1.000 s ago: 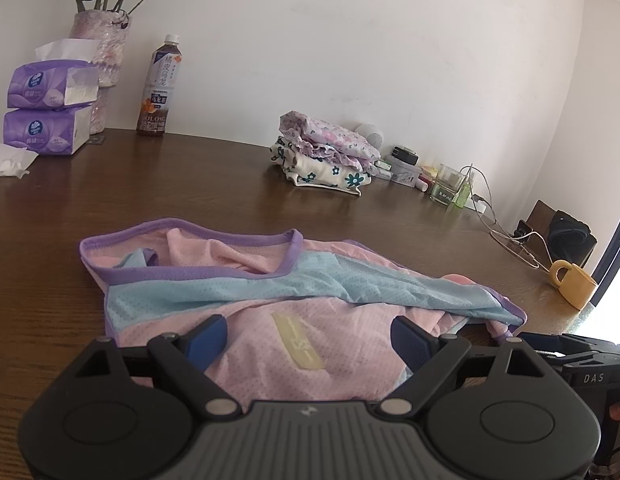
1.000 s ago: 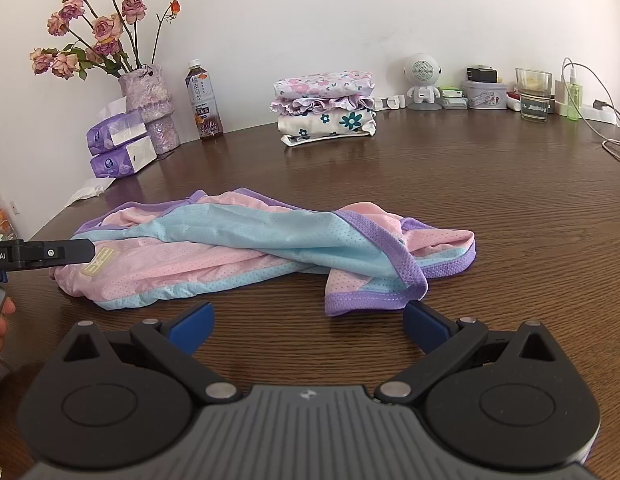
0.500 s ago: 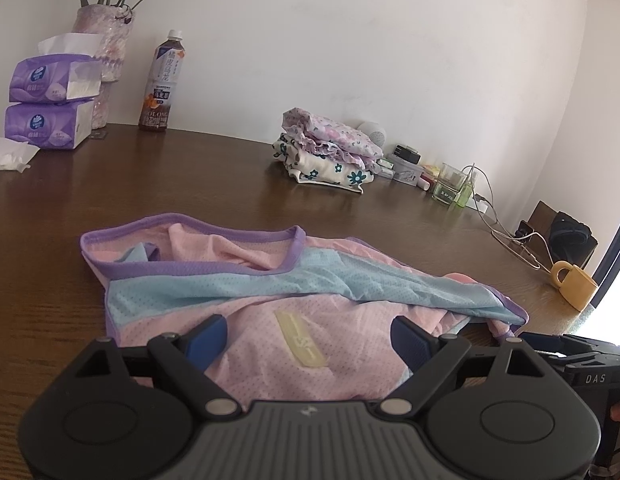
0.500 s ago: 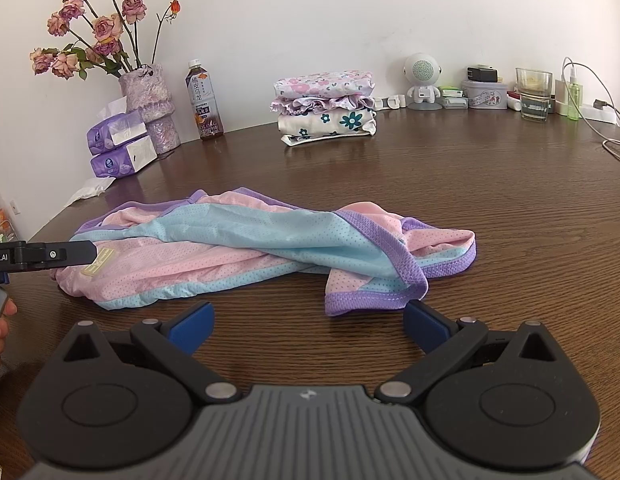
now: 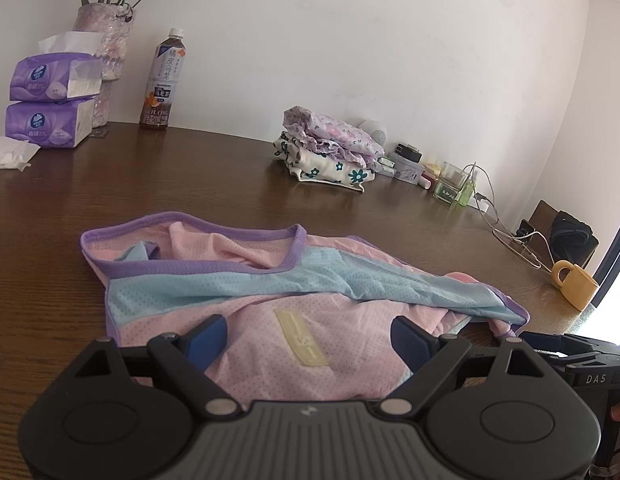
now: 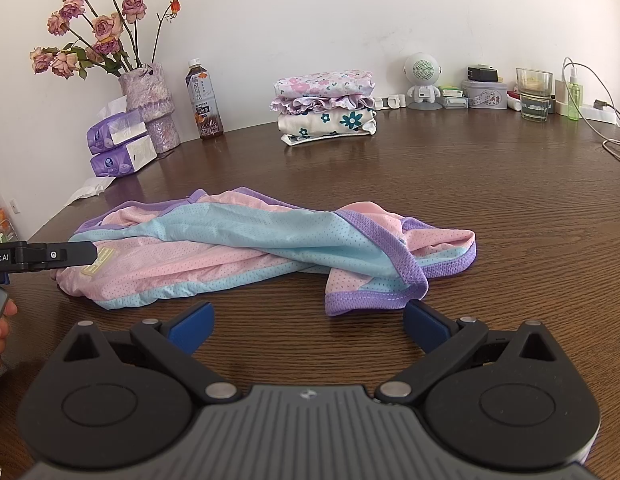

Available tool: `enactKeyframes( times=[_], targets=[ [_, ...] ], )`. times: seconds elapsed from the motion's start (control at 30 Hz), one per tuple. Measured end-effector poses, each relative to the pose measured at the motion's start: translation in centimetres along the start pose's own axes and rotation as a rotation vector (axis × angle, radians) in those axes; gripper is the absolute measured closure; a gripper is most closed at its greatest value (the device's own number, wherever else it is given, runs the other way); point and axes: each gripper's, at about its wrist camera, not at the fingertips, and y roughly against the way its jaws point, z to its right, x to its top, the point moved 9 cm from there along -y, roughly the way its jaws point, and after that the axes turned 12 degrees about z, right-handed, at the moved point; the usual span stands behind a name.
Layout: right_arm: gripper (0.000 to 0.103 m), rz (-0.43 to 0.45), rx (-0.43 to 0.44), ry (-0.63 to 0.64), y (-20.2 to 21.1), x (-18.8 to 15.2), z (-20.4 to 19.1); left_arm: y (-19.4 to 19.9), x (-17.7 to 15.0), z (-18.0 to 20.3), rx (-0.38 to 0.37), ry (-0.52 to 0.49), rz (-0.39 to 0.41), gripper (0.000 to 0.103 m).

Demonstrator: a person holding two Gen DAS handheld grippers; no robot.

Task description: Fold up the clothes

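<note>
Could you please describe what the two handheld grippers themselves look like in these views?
Both match: the left gripper and right gripper each have a dark grey ribbed body with a small pale logo, two round black discs, black linkage arms with silver pivot pins, and blue ribbed pads. In the right wrist view, the left gripper's black side carries white lettering ending "obot.AI". No cables or sleeves show.

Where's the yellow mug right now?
In the left wrist view, the yellow mug sits at the far right edge of the table, just beyond the charging cables.
</note>
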Motion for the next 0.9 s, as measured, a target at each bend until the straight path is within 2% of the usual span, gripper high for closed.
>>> enactKeyframes(
  times=[0.2, 0.53, 0.6, 0.9],
  targets=[
    [0.001, -0.009, -0.01, 0.019, -0.2, 0.0, -0.2, -1.0, 1.4, 0.8, -0.003, -0.053, -0.032, 0.015],
    [0.001, -0.011, -0.031, 0.023, -0.2, -0.1, 0.0, -3.2, 4.8, 2.5, -0.03, -0.167, -0.031, 0.016],
    [0.001, -0.012, -0.038, 0.027, -0.2, -0.1, 0.0, -3.9, 5.3, 2.4, -0.016, -0.184, -0.038, 0.016],
    [0.001, -0.002, -0.042, 0.003, 0.0, 0.0, 0.4, -6.0, 6.0, 1.2, 0.02, -0.161, -0.026, 0.017]
  ],
)
